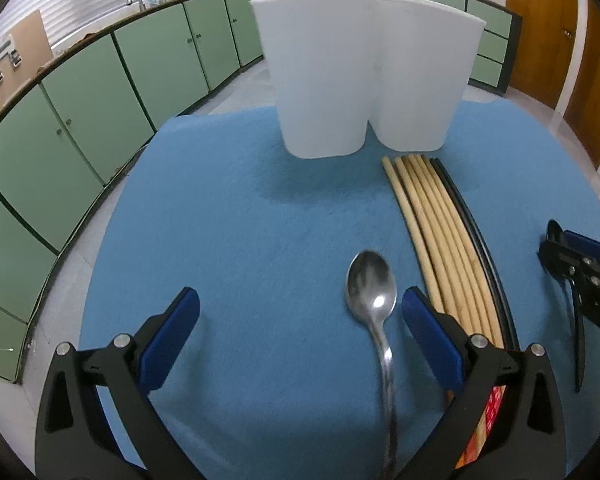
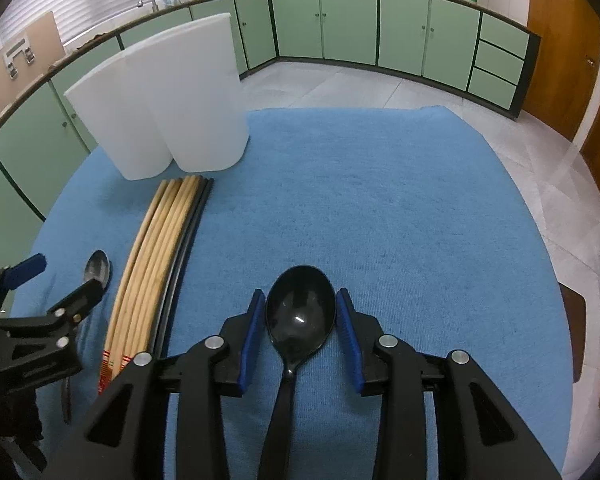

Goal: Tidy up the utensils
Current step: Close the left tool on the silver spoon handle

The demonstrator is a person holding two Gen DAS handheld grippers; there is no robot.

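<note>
A metal spoon [image 1: 372, 292] lies on the blue cloth [image 1: 240, 220] between the fingers of my open left gripper [image 1: 300, 320], nearer the right finger. Several wooden chopsticks [image 1: 440, 232] and black chopsticks [image 1: 480, 240] lie in a row to its right. A white two-compartment holder [image 1: 364, 80] stands upright at the far side of the cloth. A black plastic spoon [image 2: 300, 312] lies between the fingers of my right gripper [image 2: 301, 316], which stands partly open around its bowl, not touching. The left gripper [image 2: 40, 312], the metal spoon [image 2: 97, 270], the chopsticks [image 2: 156, 248] and the holder [image 2: 168, 96] show at the left of the right wrist view.
The cloth [image 2: 380, 220] covers a round table with tiled floor beyond its edges. Green kitchen cabinets [image 2: 340, 28] run along the far walls. A wooden door [image 2: 560, 60] is at the right. The right gripper [image 1: 580, 276] shows at the right edge of the left wrist view.
</note>
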